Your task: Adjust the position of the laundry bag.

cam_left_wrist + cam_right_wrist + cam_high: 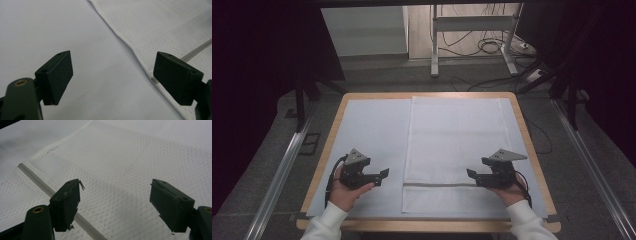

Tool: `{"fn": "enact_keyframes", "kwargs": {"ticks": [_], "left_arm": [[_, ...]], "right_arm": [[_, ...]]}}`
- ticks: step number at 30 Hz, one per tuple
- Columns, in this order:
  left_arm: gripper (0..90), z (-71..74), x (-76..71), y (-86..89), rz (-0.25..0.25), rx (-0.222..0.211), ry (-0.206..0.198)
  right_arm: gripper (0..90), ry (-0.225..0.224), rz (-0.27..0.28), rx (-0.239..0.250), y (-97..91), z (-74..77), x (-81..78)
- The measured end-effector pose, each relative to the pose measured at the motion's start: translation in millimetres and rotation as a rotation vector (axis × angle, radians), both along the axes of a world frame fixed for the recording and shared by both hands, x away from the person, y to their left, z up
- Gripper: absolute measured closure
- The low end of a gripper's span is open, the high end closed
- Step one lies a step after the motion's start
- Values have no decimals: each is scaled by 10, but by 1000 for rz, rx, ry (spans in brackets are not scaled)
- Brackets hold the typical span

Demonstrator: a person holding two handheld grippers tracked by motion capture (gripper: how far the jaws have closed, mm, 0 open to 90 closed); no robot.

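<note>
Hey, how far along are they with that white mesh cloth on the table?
Hardly begun. Done: the white mesh cloth lies spread flat on the pale sheet that covers the table. In hand: nothing is gripped; the left gripper hovers open beside the cloth's left edge, and the right gripper hovers open over the cloth near its grey stripe. Left: probably gripping the near end and handling the cloth.

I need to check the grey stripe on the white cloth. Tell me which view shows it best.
The right gripper view: the grey stripe runs close and sharp across the white cloth. The high view shows its whole line, small; the left gripper view catches a short piece.
</note>
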State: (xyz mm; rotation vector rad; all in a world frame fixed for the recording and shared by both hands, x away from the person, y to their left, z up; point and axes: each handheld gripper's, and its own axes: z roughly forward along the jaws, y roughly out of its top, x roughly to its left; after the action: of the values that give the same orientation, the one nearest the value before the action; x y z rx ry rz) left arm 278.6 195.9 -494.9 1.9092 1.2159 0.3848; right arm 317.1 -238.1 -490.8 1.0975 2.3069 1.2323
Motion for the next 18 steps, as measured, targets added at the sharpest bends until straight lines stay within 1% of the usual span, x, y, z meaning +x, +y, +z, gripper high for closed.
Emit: {"fn": "enact_keyframes", "kwargs": {"ticks": [1, 3, 5, 9, 11, 14, 15, 16, 17, 18], "left_arm": [[167, 2, 11, -14, -4, 2, 11], [172, 3, 20, -40, -1, 6, 14], [175, 8, 23, -48, 6, 0, 17], [174, 15, 19, -36, 15, -2, 4], [189, 29, 16, -12, 34, -8, -3], [199, 49, -11, -14, 38, -4, -6], [198, 49, -11, -14, 38, -4, -6], [195, 55, -46, -23, 41, 6, -15], [189, 55, -46, -23, 41, 6, -15], [185, 63, -74, -28, 44, 1, -18]], "right_arm": [[242, 5, 8, -2, -2, -5, -1], [243, 0, 19, -15, -5, -17, -8], [242, -5, 20, -16, -10, -13, -12], [241, -20, 10, -11, -37, 14, 3], [240, -17, 9, -21, -40, 3, 3], [217, -4, 15, -42, -20, -6, -27], [217, -4, 15, -42, -20, -6, -27], [212, -9, 16, -50, 5, -4, -38], [212, -9, 16, -50, 5, -4, -38], [209, -20, 19, -56, 27, 8, -42]]}}
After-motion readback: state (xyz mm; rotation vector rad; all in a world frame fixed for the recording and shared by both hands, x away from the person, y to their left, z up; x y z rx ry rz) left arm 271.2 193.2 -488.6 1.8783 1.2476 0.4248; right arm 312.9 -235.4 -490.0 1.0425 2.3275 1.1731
